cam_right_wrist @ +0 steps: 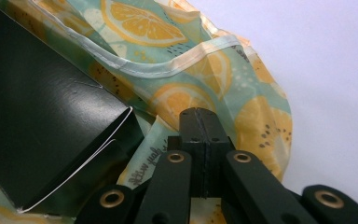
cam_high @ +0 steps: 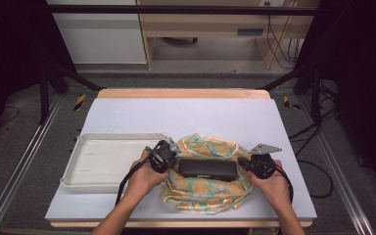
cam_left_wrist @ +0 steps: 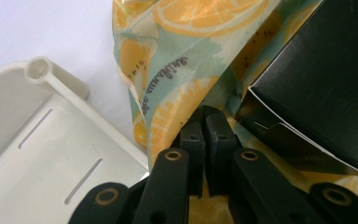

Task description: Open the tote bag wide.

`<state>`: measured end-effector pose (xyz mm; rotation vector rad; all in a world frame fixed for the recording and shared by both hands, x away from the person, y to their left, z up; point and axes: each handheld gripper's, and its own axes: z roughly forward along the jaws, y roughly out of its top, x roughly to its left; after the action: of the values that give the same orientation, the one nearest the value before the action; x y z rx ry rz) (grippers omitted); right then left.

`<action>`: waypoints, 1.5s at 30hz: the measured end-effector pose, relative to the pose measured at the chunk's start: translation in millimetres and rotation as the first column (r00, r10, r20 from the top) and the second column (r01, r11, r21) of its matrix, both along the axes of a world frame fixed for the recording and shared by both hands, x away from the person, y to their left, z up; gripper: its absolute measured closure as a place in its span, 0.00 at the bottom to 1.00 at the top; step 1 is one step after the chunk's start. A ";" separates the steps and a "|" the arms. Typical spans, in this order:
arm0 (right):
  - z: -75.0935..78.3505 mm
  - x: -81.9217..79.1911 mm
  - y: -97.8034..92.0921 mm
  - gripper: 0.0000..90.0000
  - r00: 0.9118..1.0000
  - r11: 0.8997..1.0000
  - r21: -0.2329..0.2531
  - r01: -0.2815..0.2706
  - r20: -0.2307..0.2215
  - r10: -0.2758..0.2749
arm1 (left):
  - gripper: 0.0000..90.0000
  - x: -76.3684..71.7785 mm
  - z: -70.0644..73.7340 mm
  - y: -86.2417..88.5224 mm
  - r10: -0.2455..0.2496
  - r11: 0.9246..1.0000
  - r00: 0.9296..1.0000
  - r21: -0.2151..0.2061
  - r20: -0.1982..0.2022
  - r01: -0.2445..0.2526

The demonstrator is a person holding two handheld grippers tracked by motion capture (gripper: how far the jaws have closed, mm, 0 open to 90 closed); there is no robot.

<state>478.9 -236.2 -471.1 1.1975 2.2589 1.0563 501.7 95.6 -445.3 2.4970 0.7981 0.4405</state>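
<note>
Near the front edge of the tabletop (cam_high: 186, 110): a bag (cam_high: 203, 188) with orange slices printed on it, a black box (cam_high: 207, 168) lying on top. Beside it, toward the left edge, a white tray (cam_high: 78, 174). Left gripper (cam_left_wrist: 205, 122) pinched tight on the bag's left side. Right gripper (cam_right_wrist: 199, 122) pinched tight on its right side.

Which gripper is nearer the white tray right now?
Left. The left gripper sits by the white tray's right edge, at the lemon-print cloth. The right gripper is farther off, beyond the black box.
</note>
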 end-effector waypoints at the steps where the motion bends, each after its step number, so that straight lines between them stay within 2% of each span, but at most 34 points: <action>1: 1.4 -0.9 0.0 1.00 1.000 1.000 0.006 0.002 0.003 -0.002 | 0.96 -0.5 0.8 0.5 0.001 1.000 1.000 -0.004 0.000 -0.001; 4: 9.5 -6.3 -1.1 1.00 0.999 1.000 0.018 -0.007 0.034 0.007 | 0.94 -4.2 6.2 1.9 -0.001 1.000 1.000 -0.026 0.017 0.001; 8: 25.6 -18.0 -0.1 0.93 0.996 0.999 0.026 -0.033 0.079 0.031 | 0.88 -10.1 14.2 4.6 -0.005 0.998 1.000 -0.069 0.030 0.007; 11: 40.2 -28.1 1.5 0.83 0.992 0.997 0.020 -0.073 0.102 0.071 | 0.83 -15.8 25.2 7.9 -0.009 0.993 0.999 -0.114 0.048 0.014; 13: 49.9 -33.6 4.3 0.75 0.989 0.994 0.008 -0.109 0.099 0.107 | 0.78 -20.2 34.4 9.8 -0.009 0.992 0.998 -0.127 0.066 0.018; 16: 63.5 -37.1 9.0 0.60 0.980 0.984 -0.030 -0.174 0.091 0.176 | 0.71 -27.0 49.1 14.0 -0.030 0.986 0.995 -0.158 0.093 0.045; 18: 70.5 -35.8 14.1 0.53 0.967 0.969 -0.066 -0.237 0.075 0.242 | 0.63 -31.0 56.6 17.1 -0.030 0.985 0.994 -0.168 0.102 0.047; 20: 73.2 -34.0 19.3 0.47 0.948 0.946 -0.119 -0.302 0.070 0.311 | 0.56 -33.9 61.8 20.8 -0.033 0.984 0.994 -0.172 0.108 0.051; 21: 73.9 -32.2 22.4 0.45 0.939 0.932 -0.142 -0.332 0.046 0.341 | 0.52 -35.2 64.4 24.0 -0.039 0.984 0.993 -0.171 0.107 0.057; 23: 73.3 -25.9 28.7 0.40 0.917 0.898 -0.199 -0.393 -0.017 0.398 | 0.45 -37.0 67.2 30.0 -0.040 0.983 0.993 -0.173 0.110 0.059; 24: 72.8 -22.8 30.9 0.40 0.910 0.882 -0.230 -0.411 -0.042 0.413 | 0.42 -37.7 67.9 32.4 -0.039 0.983 0.993 -0.175 0.111 0.058; 26: 71.5 -16.7 33.2 0.38 0.898 0.860 -0.263 -0.438 -0.082 0.432 | 0.36 -39.2 69.3 39.9 -0.038 0.982 0.993 -0.181 0.111 0.058; 28: 71.2 -10.6 35.7 0.38 0.889 0.844 -0.281 -0.456 -0.109 0.444 | 0.32 -39.2 69.6 47.9 -0.032 0.980 0.993 -0.192 0.114 0.054; 29: 71.9 -7.9 37.7 0.38 0.880 0.830 -0.293 -0.474 -0.130 0.456 | 0.29 -38.6 69.5 49.9 -0.035 0.981 0.993 -0.187 0.110 0.055; 30: 72.0 -6.3 39.0 0.38 0.876 0.824 -0.300 -0.482 -0.138 0.462 | 0.27 -37.5 69.3 53.3 -0.045 0.984 0.993 -0.168 0.106 0.062; 32: 72.5 -2.6 43.5 0.38 0.862 0.799 -0.323 -0.507 -0.171 0.478 | 0.24 -35.9 68.5 59.1 -0.046 0.985 0.994 -0.161 0.101 0.062; 35: 69.8 0.5 49.9 0.38 0.846 0.775 -0.339 -0.534 -0.211 0.490 | 0.21 -34.8 66.5 71.7 -0.033 0.985 0.995 -0.166 0.093 0.048; 38: 65.1 4.5 53.7 0.36 0.837 0.752 -0.368 -0.547 -0.237 0.494 | 0.20 -35.3 65.3 82.5 -0.019 0.982 0.996 -0.185 0.088 0.035; 39: 64.0 5.4 54.4 0.36 0.837 0.754 -0.363 -0.547 -0.244 0.490 | 0.18 -35.9 64.5 85.8 -0.026 0.984 0.996 -0.175 0.082 0.040; 40: 62.6 7.3 54.8 0.35 0.830 0.746 -0.364 -0.557 -0.250 0.498 | 0.18 -37.1 63.7 88.9 -0.027 0.985 0.996 -0.167 0.084 0.040; 41: 61.5 8.1 56.1 0.34 0.828 0.746 -0.359 -0.561 -0.260 0.497 | 0.18 -38.5 62.3 93.0 -0.020 0.986 0.996 -0.165 0.086 0.034; 42: 59.9 9.3 57.1 0.34 0.821 0.738 -0.360 -0.571 -0.269 0.504 | 0.18 -39.5 60.6 96.0 -0.013 0.986 0.997 -0.166 0.081 0.026; 43: 58.5 10.3 58.2 0.34 0.817 0.734 -0.358 -0.577 -0.277 0.506 | 0.18 -40.4 58.9 98.9 -0.007 0.986 0.997 -0.164 0.080 0.020; 45: 56.2 11.8 60.3 0.35 0.805 0.716 -0.369 -0.593 -0.295 0.515 | 0.17 -41.5 56.2 103.1 -0.002 0.987 0.998 -0.162 0.070 0.014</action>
<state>490.7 -175.9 -414.9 0.4198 2.8854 0.5438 460.2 198.7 -389.1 2.3206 0.7648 0.4394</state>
